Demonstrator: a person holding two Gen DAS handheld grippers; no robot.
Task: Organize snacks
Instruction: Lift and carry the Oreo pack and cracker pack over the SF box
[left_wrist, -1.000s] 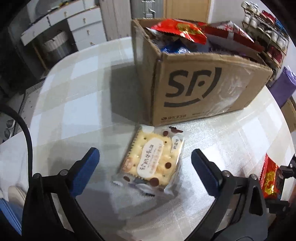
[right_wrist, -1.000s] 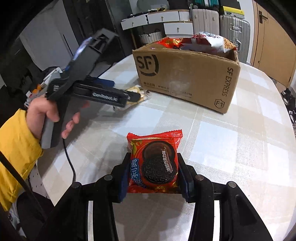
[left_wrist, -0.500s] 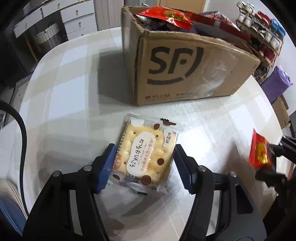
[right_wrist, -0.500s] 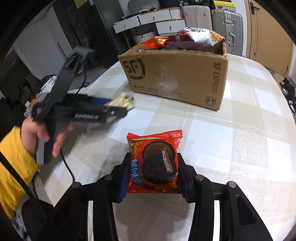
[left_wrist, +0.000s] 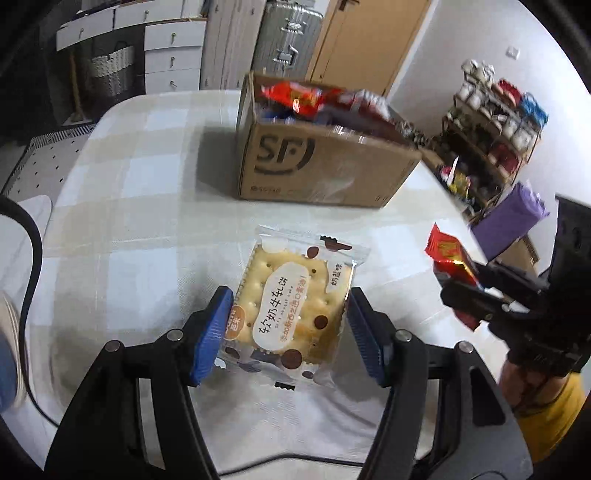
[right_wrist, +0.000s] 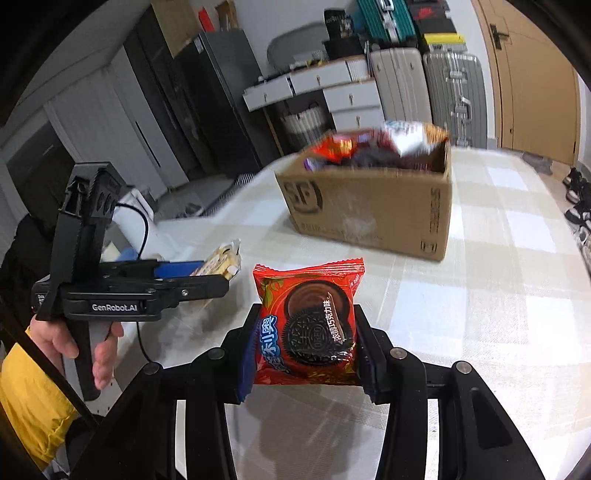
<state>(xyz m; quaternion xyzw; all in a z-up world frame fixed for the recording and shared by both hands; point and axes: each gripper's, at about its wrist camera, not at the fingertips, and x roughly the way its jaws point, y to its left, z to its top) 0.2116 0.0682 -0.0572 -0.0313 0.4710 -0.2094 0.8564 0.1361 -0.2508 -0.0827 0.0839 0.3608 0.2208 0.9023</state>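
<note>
Pale checked counter (left_wrist: 122, 206), rounded at the corners. Standing directly on it, toward the far side: an open cardboard box (left_wrist: 325, 166) printed "SF", heaped with snack packets (right_wrist: 373, 146).

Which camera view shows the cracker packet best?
The left wrist view: the cracker packet faces the camera, label readable, clamped by the left gripper. The right wrist view shows only its thin edge, side-on and mostly hidden by that gripper.

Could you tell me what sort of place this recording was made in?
Most likely a room in a home: suitcases against the wall, a white drawer unit, and a checked-cloth table bearing a cardboard snack box.
</note>
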